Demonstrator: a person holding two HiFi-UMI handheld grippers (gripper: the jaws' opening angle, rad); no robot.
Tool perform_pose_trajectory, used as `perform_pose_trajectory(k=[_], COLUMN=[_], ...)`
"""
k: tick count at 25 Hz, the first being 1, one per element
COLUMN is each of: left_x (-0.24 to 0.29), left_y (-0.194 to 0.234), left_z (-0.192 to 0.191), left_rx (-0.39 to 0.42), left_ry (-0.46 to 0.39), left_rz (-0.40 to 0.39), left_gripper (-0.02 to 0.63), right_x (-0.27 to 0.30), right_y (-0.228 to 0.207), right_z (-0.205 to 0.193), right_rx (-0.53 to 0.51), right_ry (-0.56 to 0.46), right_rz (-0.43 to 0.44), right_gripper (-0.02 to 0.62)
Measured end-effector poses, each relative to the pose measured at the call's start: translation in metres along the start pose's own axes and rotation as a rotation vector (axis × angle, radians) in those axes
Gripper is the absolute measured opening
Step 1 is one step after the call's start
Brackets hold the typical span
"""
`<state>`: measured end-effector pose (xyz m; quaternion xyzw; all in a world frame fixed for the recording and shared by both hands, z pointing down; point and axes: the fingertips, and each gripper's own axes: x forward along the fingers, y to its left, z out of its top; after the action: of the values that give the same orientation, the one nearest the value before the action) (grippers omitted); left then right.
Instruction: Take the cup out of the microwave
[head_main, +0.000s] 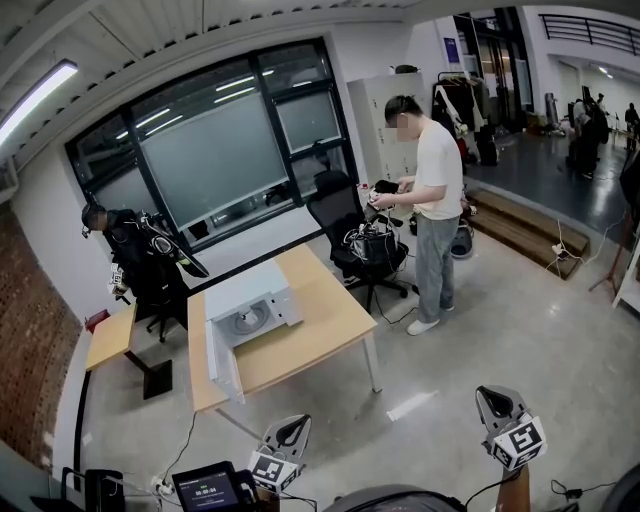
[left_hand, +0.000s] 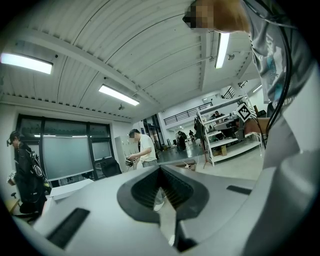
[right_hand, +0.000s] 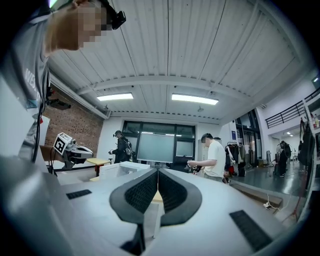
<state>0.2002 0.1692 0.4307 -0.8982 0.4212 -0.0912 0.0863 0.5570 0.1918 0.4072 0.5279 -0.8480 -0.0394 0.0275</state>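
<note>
We find the microwave (head_main: 250, 312) left of centre in the head view. It is a white box on the near left part of a wooden counter (head_main: 325, 318), and its door (head_main: 224, 372) is swung open toward the lower left. Inside the open cavity lies a round tray with a small pale shape at its middle. We take this for the cup (head_main: 248, 318), but it is too small to confirm. It is inside the microwave, and nothing touches it.

The left claw (head_main: 296, 424) sits at the lower centre of the head view and the right claw (head_main: 497, 400) at the lower right. Both are well short of the counter and well apart from the microwave. In the left gripper view, the left claw (left_hand: 160, 170) has its tips pressed together with nothing between them. The right gripper view shows the same for the right claw (right_hand: 158, 172), with the microwave (right_hand: 125, 167) beyond it to the left.

Behind the counter stands a black office chair (head_main: 345, 225). A person in a white shirt (head_main: 435, 190) stands to its right. A person in dark clothing (head_main: 135, 255) is at the left, by a smaller counter (head_main: 110, 335). A large window (head_main: 215, 150) fills the far wall.
</note>
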Motion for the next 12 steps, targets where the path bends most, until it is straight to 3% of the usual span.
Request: perform_pose_trajectory(k=[2,6,12], left_x=[0.005,0.032,0.032], left_y=[0.012,0.067,0.191], left_z=[0.001,0.0,0.043], left_rx=[0.011,0.148,0.117], left_ry=[0.006,-0.002,-0.098], left_rz=[-0.016,-0.066,0.022], left_gripper=[0.043,0.043,0.043], right_x=[0.019,0.109,0.255], right_y=[0.001,0.016,0.1], right_z=[0.008,0.067,0.134], right_rx=[-0.033,-0.172,-0.222], right_ry=[-0.006,-0.12,-0.194], right_rz=[0.019,0.128,0.295], right_gripper=[0.012,0.012,0.012])
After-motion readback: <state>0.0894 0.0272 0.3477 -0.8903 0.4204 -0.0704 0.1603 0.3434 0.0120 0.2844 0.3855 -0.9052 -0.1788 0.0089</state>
